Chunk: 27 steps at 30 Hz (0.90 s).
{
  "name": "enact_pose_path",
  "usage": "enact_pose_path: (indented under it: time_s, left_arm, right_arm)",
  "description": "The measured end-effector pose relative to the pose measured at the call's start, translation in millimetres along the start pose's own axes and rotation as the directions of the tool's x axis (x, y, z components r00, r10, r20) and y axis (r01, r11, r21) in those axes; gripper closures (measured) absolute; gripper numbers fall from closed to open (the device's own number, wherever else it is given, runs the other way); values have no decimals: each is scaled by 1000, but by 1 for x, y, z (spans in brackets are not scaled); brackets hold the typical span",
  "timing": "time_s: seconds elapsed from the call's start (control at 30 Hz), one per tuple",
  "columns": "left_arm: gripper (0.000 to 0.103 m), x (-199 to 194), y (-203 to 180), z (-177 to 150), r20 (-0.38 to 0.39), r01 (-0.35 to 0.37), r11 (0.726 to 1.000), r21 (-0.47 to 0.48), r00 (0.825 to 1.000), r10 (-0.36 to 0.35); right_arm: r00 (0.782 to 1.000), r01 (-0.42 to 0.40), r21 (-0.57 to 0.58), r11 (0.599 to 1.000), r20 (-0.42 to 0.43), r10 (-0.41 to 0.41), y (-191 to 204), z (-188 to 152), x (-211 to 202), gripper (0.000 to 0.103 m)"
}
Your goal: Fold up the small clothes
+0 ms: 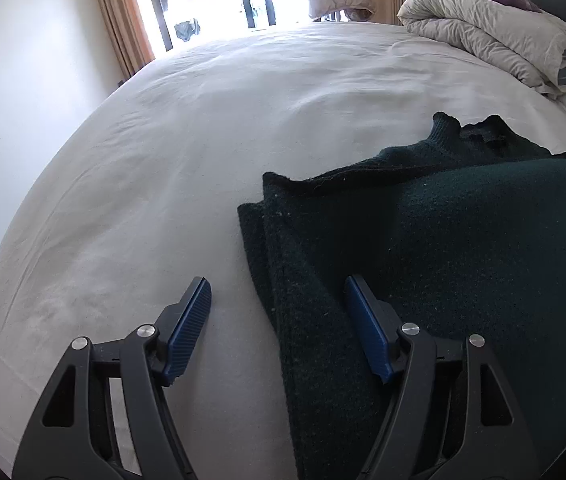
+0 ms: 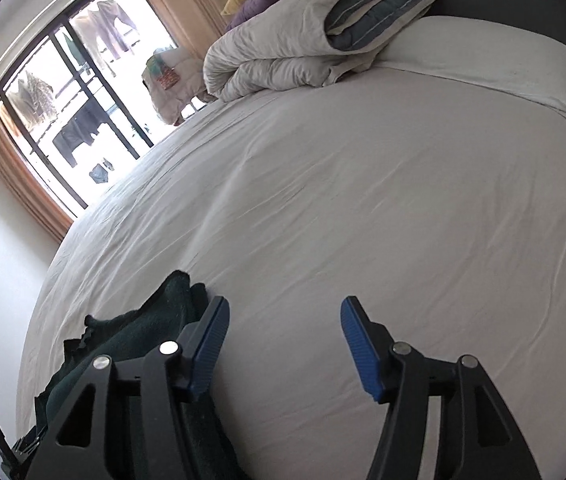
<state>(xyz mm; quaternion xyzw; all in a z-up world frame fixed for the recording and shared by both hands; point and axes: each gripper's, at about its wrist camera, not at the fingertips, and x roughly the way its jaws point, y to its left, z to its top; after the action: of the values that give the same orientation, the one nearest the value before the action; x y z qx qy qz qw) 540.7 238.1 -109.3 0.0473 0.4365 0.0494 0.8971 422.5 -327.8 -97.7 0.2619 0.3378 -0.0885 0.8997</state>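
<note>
A dark green knitted sweater point(image 1: 423, 248) lies partly folded on the white bed sheet point(image 1: 187, 152), its collar toward the far right. My left gripper point(image 1: 277, 292) is open and empty, just above the sweater's left folded edge; its right finger is over the cloth, its left finger over bare sheet. In the right wrist view the sweater point(image 2: 155, 320) shows at the lower left, behind the left finger. My right gripper point(image 2: 285, 320) is open and empty over bare sheet point(image 2: 363, 200), to the right of the sweater.
A rolled white duvet point(image 1: 495, 36) with purple and yellow pillows lies at the bed's head; it also shows in the right wrist view point(image 2: 283, 40). A white pillow point(image 2: 503, 64) lies beside it. A window with curtains point(image 2: 63, 112) is beyond the bed's far side.
</note>
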Motion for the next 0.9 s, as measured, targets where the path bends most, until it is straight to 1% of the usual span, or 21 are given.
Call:
enact_pose_path:
  time_s: [0.1, 0.13, 0.17, 0.2, 0.27, 0.3, 0.37, 0.4, 0.43, 0.47, 0.5, 0.53, 0.57, 0.6, 0.63, 0.67, 0.7, 0.77, 0.83, 0.87, 0.9]
  left_arm:
    - [33, -6, 7, -3, 8, 13, 999, -42, 1000, -13]
    - [34, -8, 12, -3, 16, 37, 997, -68, 999, -36]
    - [34, -13, 21, -5, 32, 80, 990, -114, 997, -77]
    - [34, -16, 27, -5, 45, 106, 983, -149, 994, -100]
    - [33, -28, 53, -10, 102, 151, 953, -264, 987, -128]
    - [33, -32, 62, -11, 119, 158, 942, -296, 985, -127]
    - [33, -39, 79, -11, 156, 196, 914, -354, 976, -149]
    - [33, -41, 85, -8, 174, 235, 901, -364, 968, -182]
    - [33, -43, 86, -4, 180, 255, 896, -363, 963, -201]
    - [33, -44, 85, 2, 188, 287, 892, -349, 954, -233]
    - [33, -46, 81, 7, 194, 318, 891, -326, 944, -266]
    - [33, -46, 76, 12, 189, 333, 894, -301, 939, -286]
    - [33, -43, 69, 18, 162, 327, 904, -274, 943, -292]
    - [33, -36, 58, 26, 105, 291, 925, -244, 956, -273]
    - [33, -27, 50, 32, 52, 236, 945, -225, 972, -230]
    - [33, -22, 49, 34, 34, 196, 955, -222, 981, -193]
    - [33, -17, 49, 35, 30, 182, 957, -227, 983, -180]
    - [33, -8, 47, 38, 15, 182, 955, -235, 983, -183]
    - [35, -2, 37, 42, 3, 166, 967, -193, 986, -168]
    - [35, 0, 29, 44, -11, 130, 980, -153, 991, -133]
    - [36, 4, 25, 44, -20, 105, 986, -131, 994, -108]
  right_arm:
    - [999, -47, -58, 997, -30, 45, 13, -7, 2, 41]
    - [998, -58, -82, 995, -37, 55, 18, -9, 4, 40]
    - [996, -84, -110, 990, -47, 79, 22, -14, 4, 37]
    - [991, -124, -126, 984, -61, 117, 25, -18, 5, 33]
    - [973, -224, -139, 965, -92, 212, 24, -30, 6, 32]
    - [970, -233, -152, 961, -102, 219, 25, -37, 5, 32]
    - [974, -211, -169, 963, -114, 194, 24, -46, 9, 32]
    - [972, -217, -159, 963, -124, 199, 22, -48, 11, 32]
    - [971, -219, -151, 964, -126, 201, 21, -48, 11, 32]
    - [972, -217, -149, 965, -125, 200, 21, -47, 12, 32]
    - [972, -216, -150, 965, -126, 198, 21, -47, 13, 32]
    - [973, -213, -154, 965, -129, 194, 23, -47, 15, 32]
    - [974, -205, -162, 965, -130, 185, 24, -49, 16, 32]
    - [976, -198, -174, 965, -131, 177, 26, -50, 18, 31]
    - [977, -192, -186, 964, -131, 170, 28, -51, 18, 31]
    - [978, -186, -195, 963, -130, 163, 29, -52, 18, 31]
    - [978, -185, -199, 962, -128, 162, 29, -53, 18, 31]
    - [977, -190, -198, 962, -130, 166, 29, -53, 19, 31]
    - [976, -196, -192, 962, -133, 173, 27, -53, 21, 31]
    - [976, -198, -190, 962, -132, 174, 27, -54, 22, 31]
    - [976, -197, -192, 961, -130, 174, 27, -54, 22, 31]
